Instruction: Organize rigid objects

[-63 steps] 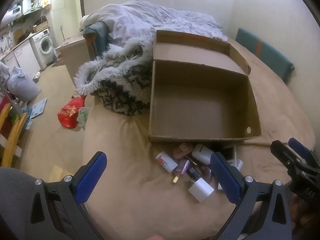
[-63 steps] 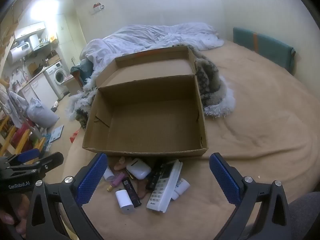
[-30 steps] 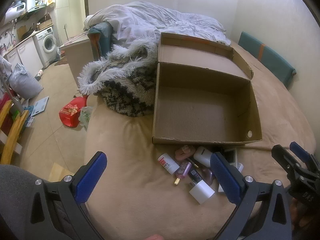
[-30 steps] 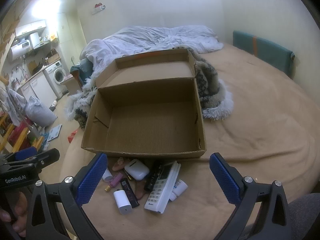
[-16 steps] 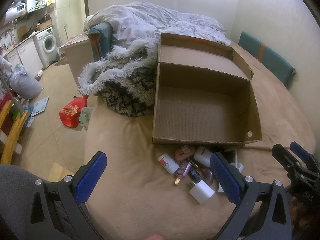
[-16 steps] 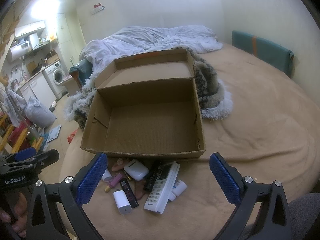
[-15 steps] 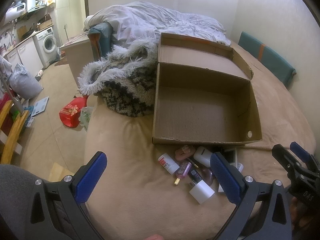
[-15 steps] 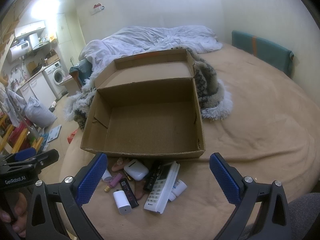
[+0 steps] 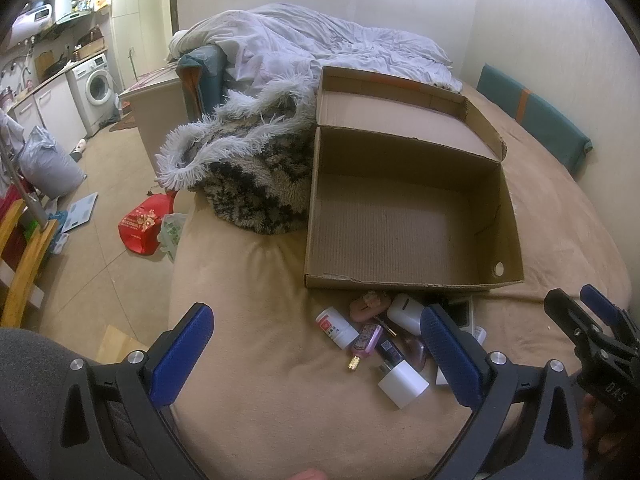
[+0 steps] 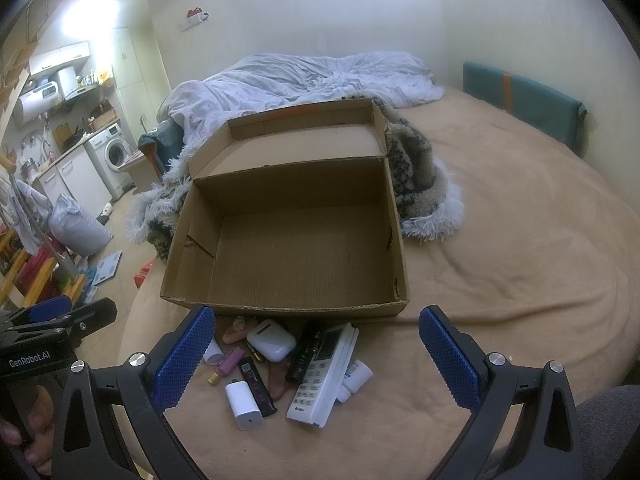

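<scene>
An open, empty cardboard box (image 9: 412,280) (image 10: 280,306) sits on the tan bed. A small pile lies against its near wall: a white remote (image 10: 324,374), a white earbud case (image 10: 271,339), a white charger block (image 10: 243,405) (image 9: 402,383), a black stick (image 10: 258,387), a purple perfume bottle (image 9: 365,343) (image 10: 227,364), a white pill bottle (image 9: 335,327) and a pink clip (image 9: 368,305). My left gripper (image 9: 314,350) hovers open, low over the bed in front of the pile. My right gripper (image 10: 316,354) is open, above the pile. Neither holds anything.
A fluffy black-and-white blanket (image 9: 248,168) lies behind the box, with a grey duvet (image 10: 304,76) beyond it. The bed's left edge drops to a floor with a red bag (image 9: 142,230). A teal cushion (image 10: 524,100) leans on the right wall.
Both views have shifted very slightly since two seconds ago; box and pile have not moved, and both grippers stay open.
</scene>
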